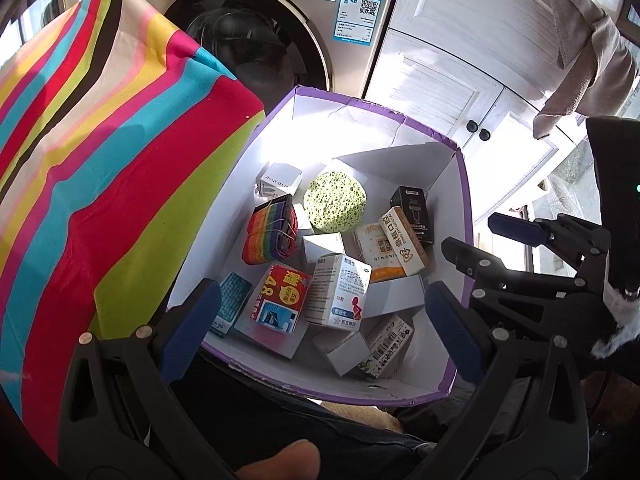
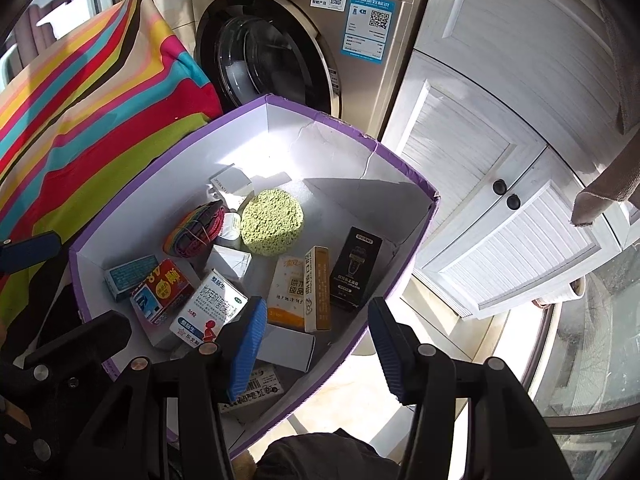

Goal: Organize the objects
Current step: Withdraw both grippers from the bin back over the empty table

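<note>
The purple-rimmed box (image 1: 462, 200) with small cartons and a green sponge (image 1: 334, 201) lies just below both pairs of fingers. The left gripper (image 1: 320, 322) has its fingers spread wide and empty. The right gripper (image 2: 316, 344) fingers stand apart over the box's near wall, touching nothing.

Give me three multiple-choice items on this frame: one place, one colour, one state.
1. Where is the green sponge?
A. inside the purple-rimmed box
B. on the striped cloth
C. in the washing machine

2. What colour are the tongs' pads?
A. red
B. blue
C. white

3. What state are the left tongs in?
A. shut on a carton
B. open, holding nothing
C. shut on the sponge

Key: 1 A, it lies among the cartons on the box floor; 2 B, both views show blue pads; 3 B, pads stand wide apart above the box.
</note>
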Demonstrator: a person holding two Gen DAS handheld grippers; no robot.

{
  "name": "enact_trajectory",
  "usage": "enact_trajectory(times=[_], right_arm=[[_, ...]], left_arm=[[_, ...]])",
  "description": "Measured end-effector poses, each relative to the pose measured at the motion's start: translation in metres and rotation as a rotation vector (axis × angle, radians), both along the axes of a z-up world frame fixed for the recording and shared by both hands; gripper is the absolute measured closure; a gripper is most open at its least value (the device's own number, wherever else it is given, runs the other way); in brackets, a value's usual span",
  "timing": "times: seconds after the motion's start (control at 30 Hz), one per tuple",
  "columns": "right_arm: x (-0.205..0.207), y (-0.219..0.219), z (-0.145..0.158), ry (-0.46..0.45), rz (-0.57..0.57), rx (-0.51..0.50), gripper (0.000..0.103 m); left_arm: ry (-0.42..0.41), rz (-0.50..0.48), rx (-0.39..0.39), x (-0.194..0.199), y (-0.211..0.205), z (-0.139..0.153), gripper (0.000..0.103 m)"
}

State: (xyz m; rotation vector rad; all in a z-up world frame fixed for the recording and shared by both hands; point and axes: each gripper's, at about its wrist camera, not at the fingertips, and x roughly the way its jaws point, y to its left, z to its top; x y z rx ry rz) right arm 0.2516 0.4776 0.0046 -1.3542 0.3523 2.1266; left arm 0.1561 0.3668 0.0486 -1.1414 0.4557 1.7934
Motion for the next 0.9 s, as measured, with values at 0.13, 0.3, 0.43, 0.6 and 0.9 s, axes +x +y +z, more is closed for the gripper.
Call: enact_trajectory(times=[0.13, 0.3, 0.43, 0.6, 0.9], right_arm=[[0.002, 0.002, -0.003, -0.003, -0.01, -0.008, 0.049], [0.004, 0.002, -0.006, -0.009, -0.014, -0.015, 0.049], [0.006, 0.004, -0.009, -0.015, -0.017, -0.017, 0.049], [0.006, 0.007, -0.011, -0.015, -0.027, -0.032, 0.049], [-0.094, -0.065, 0.021, 0.114, 0.291, 0.04, 0.027]], left_arm=[[-0.016, -0.011, -0.007, 0.001, 0.002, -0.003, 0.001], [-0.06, -0.02, 0.003, 0.001, 0.003, -0.01, 0.001], [-0.075, -0.041, -0.007, 0.002, 0.008, -0.014, 0.001], [-0.087, -0.03, 0.014, -0.004, 0.004, -0.009, 0.001], [0.065, 0.39, 0.122, -0.093, -0.135, 0.013, 0.0]])
